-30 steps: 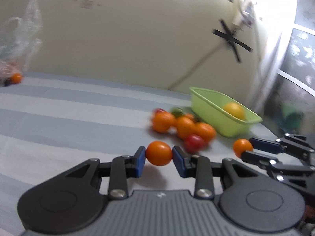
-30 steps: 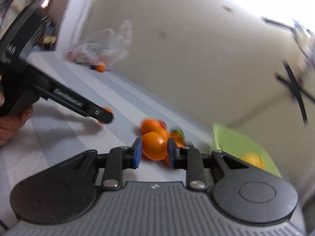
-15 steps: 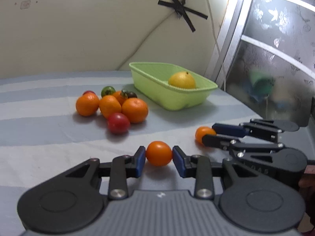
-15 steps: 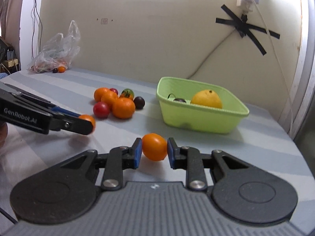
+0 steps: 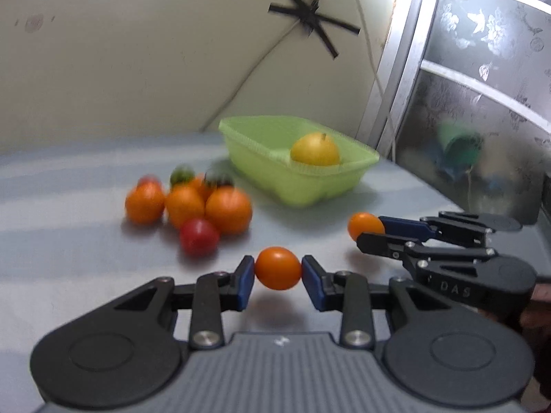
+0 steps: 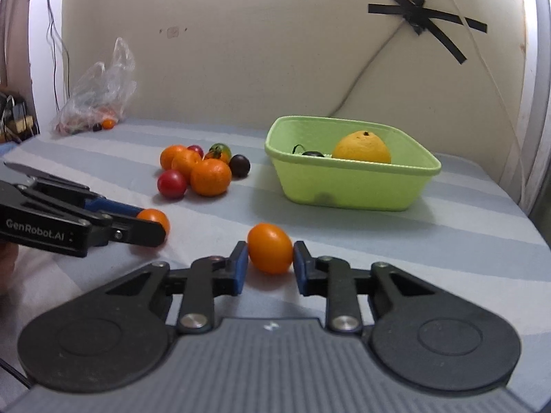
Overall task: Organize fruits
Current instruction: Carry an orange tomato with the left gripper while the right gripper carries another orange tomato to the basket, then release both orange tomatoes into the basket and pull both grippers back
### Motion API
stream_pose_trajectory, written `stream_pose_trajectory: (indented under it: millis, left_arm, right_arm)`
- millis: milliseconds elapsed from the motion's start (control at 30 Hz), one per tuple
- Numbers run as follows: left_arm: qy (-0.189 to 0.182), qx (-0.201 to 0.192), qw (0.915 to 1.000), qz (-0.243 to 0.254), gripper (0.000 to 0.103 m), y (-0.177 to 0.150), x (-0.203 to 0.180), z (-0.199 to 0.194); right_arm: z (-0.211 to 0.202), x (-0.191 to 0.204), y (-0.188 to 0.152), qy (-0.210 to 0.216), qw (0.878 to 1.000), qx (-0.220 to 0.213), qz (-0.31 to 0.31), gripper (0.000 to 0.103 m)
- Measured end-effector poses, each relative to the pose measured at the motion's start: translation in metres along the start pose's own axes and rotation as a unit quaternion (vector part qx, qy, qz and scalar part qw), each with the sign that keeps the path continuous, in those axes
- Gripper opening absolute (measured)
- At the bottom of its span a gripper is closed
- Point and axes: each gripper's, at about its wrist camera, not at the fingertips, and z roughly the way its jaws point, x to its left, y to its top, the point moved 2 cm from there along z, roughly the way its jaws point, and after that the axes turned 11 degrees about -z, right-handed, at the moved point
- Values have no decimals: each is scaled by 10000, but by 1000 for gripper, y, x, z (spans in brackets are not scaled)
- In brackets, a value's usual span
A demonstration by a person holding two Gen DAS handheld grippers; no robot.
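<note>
Since ~1 s ago both views swung round: then I faced the plastic bag end w/ the basket off at 3 o'clock, now both tongs face the basket squarely. Grip unchanged, same fruit in each. Means, I'd judge, pick-up is done and this is the carry leg; drop-in comes next.

L to R:

Plastic bag point(image 6: 98, 98) far at 10 o'clock in the R view, against the wall, w/ a few small fruits at its foot. Well apart, not in my way.

My left tongs point(image 5: 278, 269): jaws closed down to fruit width on a small orange tomato point(image 5: 278, 268), pads touching both sides, held just above the striped cloth point(image 5: 69, 261).

Fruit pile point(image 6: 201, 168) at 11 o'clock: oranges, a red tomato, a green-ish one, a dark one. Still to sort. Sits L of the straight line to the basket, so no real block for the R side; the L tongs should pass to its right.

My right tongs point(image 6: 270, 261): narrowed onto a second orange tomato point(image 6: 270, 248), same grip, low over the cloth.

Green basket point(image 6: 351, 172) at 1 o'clock, holding a big yellow-orange citrus point(image 6: 361, 148) plus a small dark fruit. Front rim stands up, so I'll need lift before going over. Both tongs near each other: risk of a clash at the rim, go one at a time.
</note>
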Motion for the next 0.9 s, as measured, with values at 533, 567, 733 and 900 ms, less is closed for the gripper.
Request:
stream_pose_trajectory:
  millis: [533,567,733,900]
  left_arm:
    - [341,-238,9986,316,31,99,-38,108]
    - [376,-242,9985,322,32,99,-39,112]
    - [550,-300,9969,466,42,94,-45,122]
    - [522,-471,9969,361,42,94,-42,103]
  right_arm:
    - [39,-82,35,-1398,9879,-648,198,31]
    - [42,-84,34,-1428,9875,-625,218,31]
    - [52,-86,30,-1437,9877,-561,248,32]
    - [46,-89,30,-1539,9848,-736,334,34]
